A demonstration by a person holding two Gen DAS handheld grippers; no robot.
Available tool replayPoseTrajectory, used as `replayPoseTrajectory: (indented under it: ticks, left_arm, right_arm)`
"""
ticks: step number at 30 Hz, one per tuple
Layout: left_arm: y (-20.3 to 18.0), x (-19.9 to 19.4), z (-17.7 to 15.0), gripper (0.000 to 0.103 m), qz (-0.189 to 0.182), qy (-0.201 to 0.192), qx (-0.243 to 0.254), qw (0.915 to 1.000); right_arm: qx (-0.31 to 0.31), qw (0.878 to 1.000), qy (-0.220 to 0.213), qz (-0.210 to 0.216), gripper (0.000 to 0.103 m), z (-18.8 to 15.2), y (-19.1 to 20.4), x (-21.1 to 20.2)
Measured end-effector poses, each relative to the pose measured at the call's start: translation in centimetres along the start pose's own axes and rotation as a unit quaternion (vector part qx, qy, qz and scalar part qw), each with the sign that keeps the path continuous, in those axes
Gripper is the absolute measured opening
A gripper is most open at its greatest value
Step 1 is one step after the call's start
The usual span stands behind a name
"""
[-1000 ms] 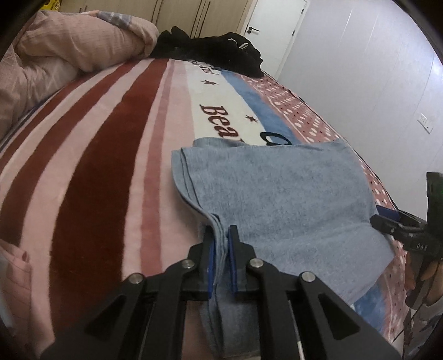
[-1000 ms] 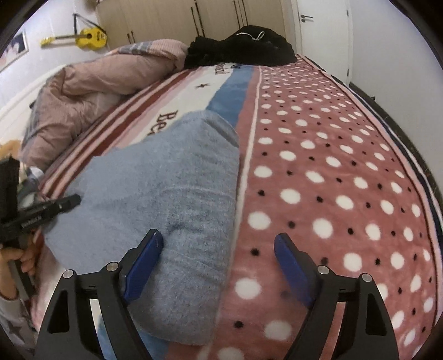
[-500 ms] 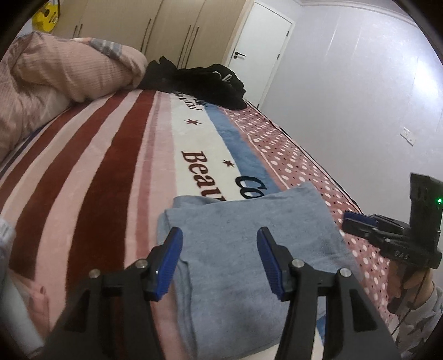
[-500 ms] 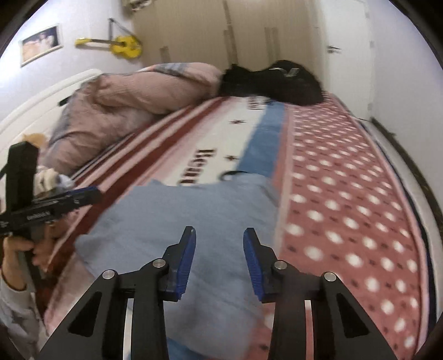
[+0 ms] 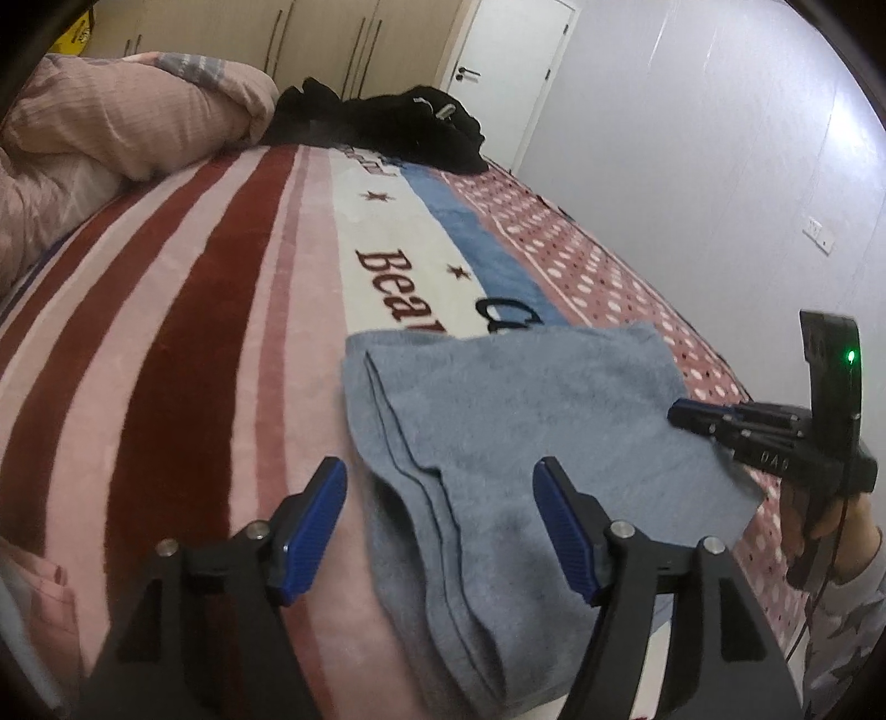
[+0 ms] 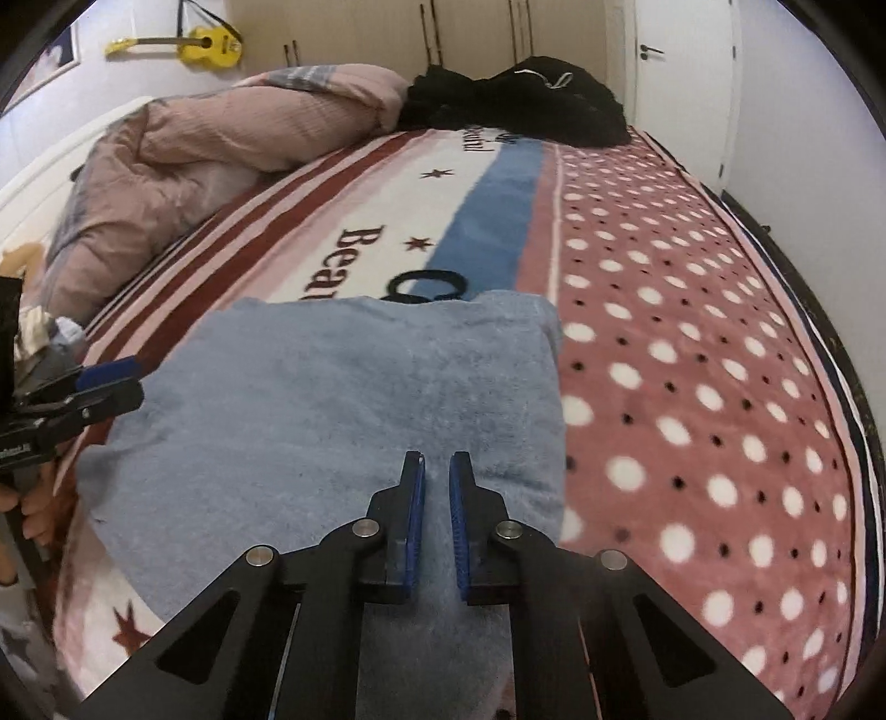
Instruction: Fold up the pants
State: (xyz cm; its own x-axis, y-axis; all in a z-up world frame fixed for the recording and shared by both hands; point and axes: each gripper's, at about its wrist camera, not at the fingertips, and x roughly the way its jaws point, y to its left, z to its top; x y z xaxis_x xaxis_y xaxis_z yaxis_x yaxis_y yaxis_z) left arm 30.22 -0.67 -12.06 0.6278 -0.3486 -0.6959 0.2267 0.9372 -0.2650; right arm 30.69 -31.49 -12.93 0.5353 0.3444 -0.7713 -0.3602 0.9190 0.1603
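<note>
The grey-blue pants [image 5: 509,443] lie folded into a flat rectangle on the patterned blanket [image 5: 183,343], also shown in the right wrist view [image 6: 343,404]. My left gripper [image 5: 440,501] is open and empty, its jaws astride the pants' layered left edge, just above it. My right gripper [image 6: 436,482] hovers over the pants' near right part with jaws nearly closed, a thin gap between the pads and nothing in them. It appears from the side in the left wrist view [image 5: 678,412]. The left gripper shows at the left edge of the right wrist view [image 6: 105,371].
A pink quilt [image 6: 221,144] is bunched at the bed's head on the left. A pile of black clothes [image 6: 520,99] lies at the far end. A wall [image 5: 720,166] runs along the bed's right side. A yellow guitar [image 6: 205,47] hangs on the far wall.
My left gripper let go of the pants' edge and opened wide. My right gripper went from wide open to nearly closed and moved over the pants. The folded pants stay flat.
</note>
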Motion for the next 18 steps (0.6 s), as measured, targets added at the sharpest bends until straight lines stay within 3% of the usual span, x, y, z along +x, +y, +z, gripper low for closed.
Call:
replayPoseTrajectory:
  ticks: [4,7,8,9,10,11,13,18]
  left_arm:
    - [-0.3,1.4,-0.5,0.066,0.012,0.023,0.008,0.9996]
    - [0.0,1.8,-0.7,0.071,0.007,0.035,-0.003,0.9994]
    - [0.3,1.7,-0.7,0.078,0.004,0.034,-0.012,0.9994]
    - [0.6,1.5,-0.6,0.081,0.001,0.03,-0.021,0.9993]
    - [1.0,1.4,-0.5,0.082,-0.004,0.025,-0.033,0.9991]
    - [1.3,1.3,-0.4,0.082,-0.009,0.026,-0.04,0.9988]
    - [1.6,1.7,-0.3,0.082,-0.027,0.035,-0.054,0.9975]
    - [2.1,3.1,-0.9,0.082,-0.065,0.06,-0.081,0.9928]
  right_arm:
    - [0.01,1.0,0.003,0.002,0.002,0.0,-0.3,0.4]
    - [0.01,1.0,-0.01,0.013,0.012,0.0,-0.2,-0.3]
    - [0.014,1.0,-0.017,0.023,0.029,0.1,-0.3,-0.8]
    - [0.017,0.999,-0.025,0.032,0.059,0.0,-0.3,-1.5]
    - [0.017,0.999,-0.039,0.02,0.072,0.0,-0.3,-2.5]
    - [0.013,0.999,-0.048,0.01,0.077,0.0,-0.2,-3.0]
    - [-0.002,0.999,-0.05,-0.003,0.075,-0.2,-0.1,-3.8]
    - [0.013,1.0,0.01,0.008,0.075,-1.9,-1.5,-2.6]
